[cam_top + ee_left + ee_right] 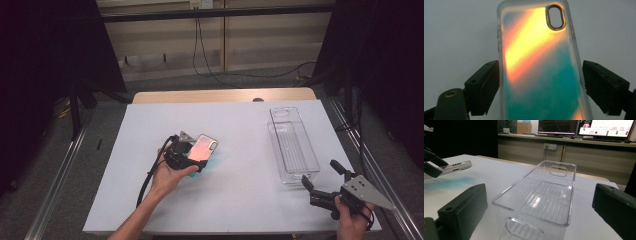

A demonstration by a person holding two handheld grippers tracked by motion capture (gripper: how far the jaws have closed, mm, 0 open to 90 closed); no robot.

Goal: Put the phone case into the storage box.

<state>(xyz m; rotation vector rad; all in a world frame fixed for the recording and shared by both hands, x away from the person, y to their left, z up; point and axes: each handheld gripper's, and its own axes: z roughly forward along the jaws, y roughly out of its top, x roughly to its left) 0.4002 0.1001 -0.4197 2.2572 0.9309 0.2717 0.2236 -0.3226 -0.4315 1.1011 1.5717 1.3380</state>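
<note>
Left gripper view has the two black fingers (482,88) standing on either side of an iridescent phone case (541,65), the left one against its edge and the right one just beside the other edge, so whether they actually clamp it I cannot tell; the case's back glows orange above and teal below, with an oval camera cutout near its top. From the high view, the left gripper (186,159) sits in the person's left hand (167,175) above the middle of the white counter (235,200), the phone case (204,148) tilted up off the surface with a faint teal tint on the counter beneath it. Over at the near right corner, the right gripper (319,179) rests in the right hand (350,220) with its fingers spread wide and nothing between them. Just ahead of those fingers stands a clear plastic bin (292,144), long, narrow and empty, with a handle slot at each end (541,195).
</note>
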